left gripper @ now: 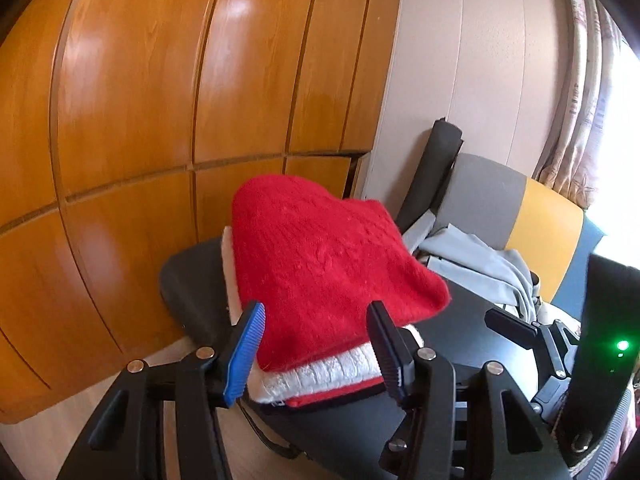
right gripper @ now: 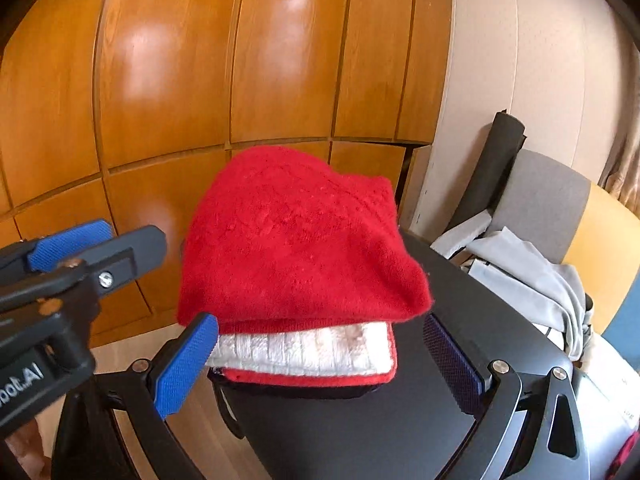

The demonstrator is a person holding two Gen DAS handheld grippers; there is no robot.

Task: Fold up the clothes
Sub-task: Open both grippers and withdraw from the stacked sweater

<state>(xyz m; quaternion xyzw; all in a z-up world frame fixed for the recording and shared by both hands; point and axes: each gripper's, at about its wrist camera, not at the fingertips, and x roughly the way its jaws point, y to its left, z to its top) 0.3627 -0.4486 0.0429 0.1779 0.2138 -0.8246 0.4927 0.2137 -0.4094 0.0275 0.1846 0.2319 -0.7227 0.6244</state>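
Note:
A stack of folded clothes sits on a black chair seat (left gripper: 188, 280). On top is a fuzzy red sweater (left gripper: 320, 260) (right gripper: 296, 240), under it a white knit (right gripper: 312, 352), and under that a red layer. My left gripper (left gripper: 316, 306) is at the stack's near edge. Its blue-padded fingers (left gripper: 246, 356) stand wide apart on either side of the corner, and I see no pinch in the fabric. In the right wrist view the left gripper (right gripper: 156, 240) shows side-on, just left of the stack. My right gripper (right gripper: 320, 320) is open, its pads (right gripper: 184, 368) spread wider than the stack.
A glossy wooden wardrobe (left gripper: 160, 100) stands right behind the chair. To the right, a grey and yellow chair (right gripper: 600, 240) holds loose grey garments (right gripper: 532, 276), and a black roll (left gripper: 436, 168) leans on the wall. There is a curtain (left gripper: 584, 100) at far right and pale wood floor (left gripper: 48, 432) below.

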